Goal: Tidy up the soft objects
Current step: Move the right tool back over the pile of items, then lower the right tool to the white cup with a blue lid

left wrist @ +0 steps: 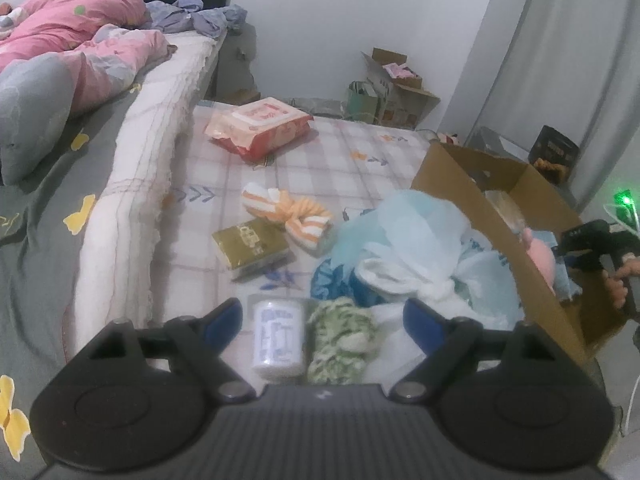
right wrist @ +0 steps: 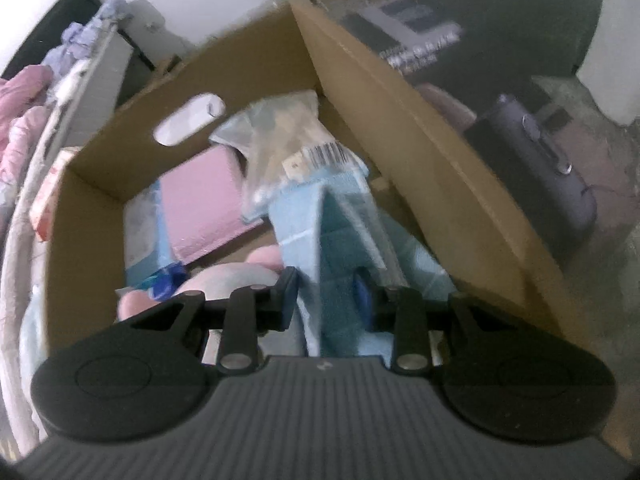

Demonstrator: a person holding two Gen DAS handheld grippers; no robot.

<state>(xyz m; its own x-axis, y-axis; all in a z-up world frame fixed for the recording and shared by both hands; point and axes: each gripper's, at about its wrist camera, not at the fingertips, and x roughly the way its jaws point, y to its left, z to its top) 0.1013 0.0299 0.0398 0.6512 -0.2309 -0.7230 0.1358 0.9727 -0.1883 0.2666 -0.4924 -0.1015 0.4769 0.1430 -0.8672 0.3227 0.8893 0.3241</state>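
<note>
a home bedroom: bed (left wrist: 60, 168) with pink quilt (left wrist: 76, 28).

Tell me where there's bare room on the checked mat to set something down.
The mat is bare between the red wipes pack and the cardboard box, and again beside the mattress edge, left of the striped cloth. It is crowded near the left gripper: white roll, green cloth and plastic bags lie close together.

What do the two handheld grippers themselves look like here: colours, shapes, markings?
Both match: a dark grey ribbed body with a small pale mark at its front edge, two round black housings, black link arms with silver pivot pins, and blue pads on black fingers. Left gripper, right gripper. No sleeves or cables show on either.
</note>
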